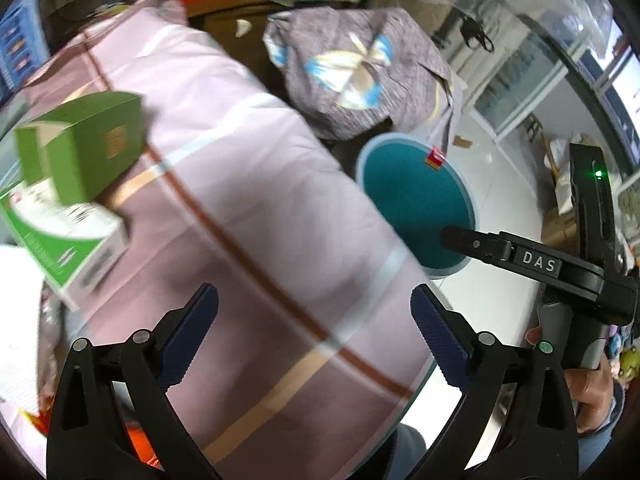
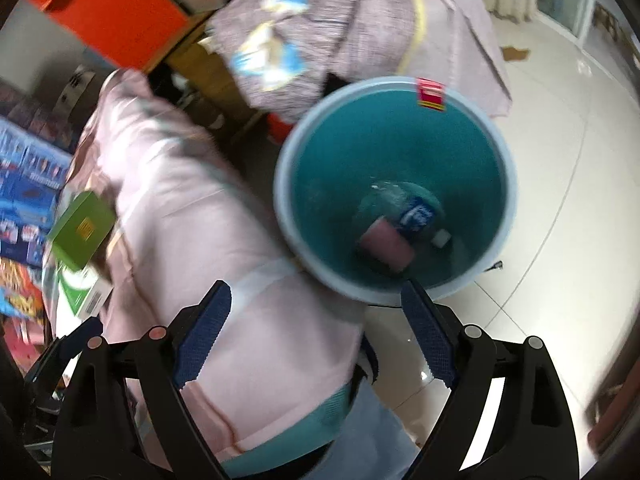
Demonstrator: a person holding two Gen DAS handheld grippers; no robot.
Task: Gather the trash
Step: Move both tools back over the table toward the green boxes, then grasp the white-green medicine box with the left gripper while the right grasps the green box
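A teal bin with a pale blue rim stands on the floor beside the table; it also shows in the left wrist view. Inside it lie a pink box and a plastic bottle with a blue label. A green box rests on a green-and-white box at the table's left; both show in the right wrist view. My left gripper is open and empty over the pink tablecloth. My right gripper is open and empty, just above the bin's near rim.
A chair under patterned grey cloth stands behind the bin. An orange box and blue packets sit beyond the table. White tile floor lies to the right. The right gripper's body hangs over the bin's edge.
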